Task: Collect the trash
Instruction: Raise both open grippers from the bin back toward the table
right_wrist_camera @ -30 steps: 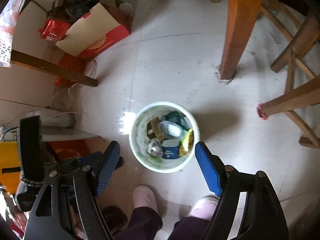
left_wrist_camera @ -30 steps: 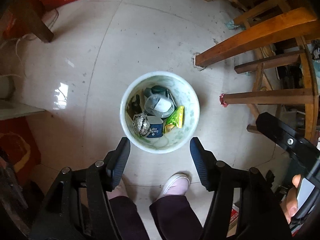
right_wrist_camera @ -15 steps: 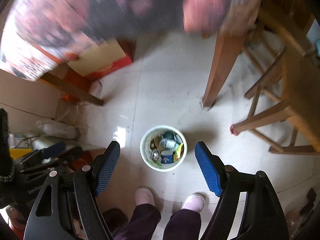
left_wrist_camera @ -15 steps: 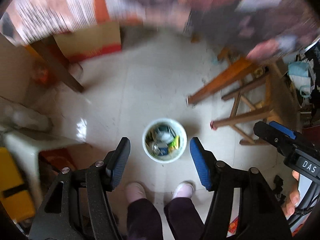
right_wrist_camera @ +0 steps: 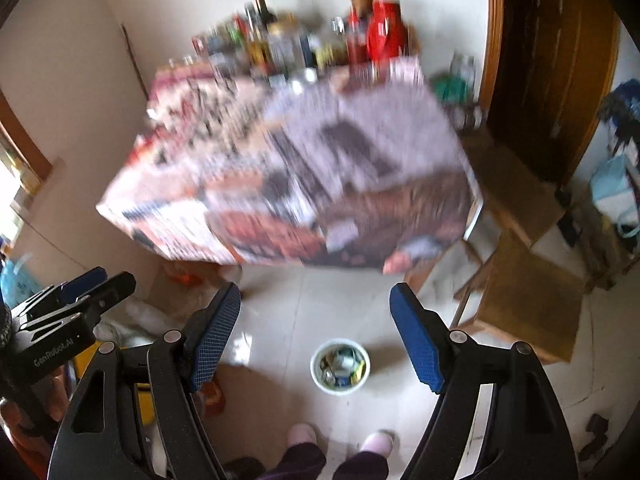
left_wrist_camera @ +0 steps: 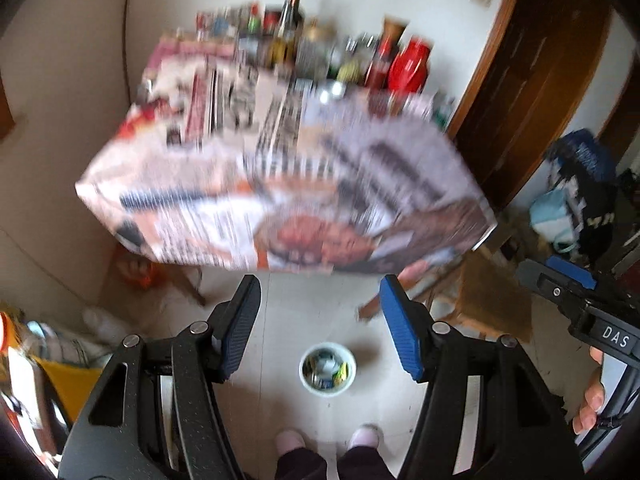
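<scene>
A white bin (left_wrist_camera: 327,373) with wrappers and cans inside stands on the pale floor far below, in front of a person's feet (left_wrist_camera: 290,440). The right wrist view shows the same bin (right_wrist_camera: 340,366) below. My left gripper (left_wrist_camera: 320,304) hangs open high above it, nothing between its fingers. My right gripper (right_wrist_camera: 316,312) is open too and holds nothing. Ahead of both, at about their height, is a table (left_wrist_camera: 280,184) covered with printed newspaper, blurred by motion. The right gripper's body (left_wrist_camera: 580,312) shows at the left wrist view's right edge, with a hand (left_wrist_camera: 592,400) on it.
Bottles, jars and a red container (left_wrist_camera: 408,64) crowd the far side of the table. Wooden stools (right_wrist_camera: 528,304) stand right of the bin. A dark wooden door (right_wrist_camera: 548,60) is at the right, bags (left_wrist_camera: 576,200) beside it, and yellow and orange clutter (left_wrist_camera: 60,376) at the left.
Both grippers have risen steeply and tilted upward; the bin has shrunk to a small circle below, and the newspaper-covered table top with its bottles has come into view. Jaw openings look unchanged.
</scene>
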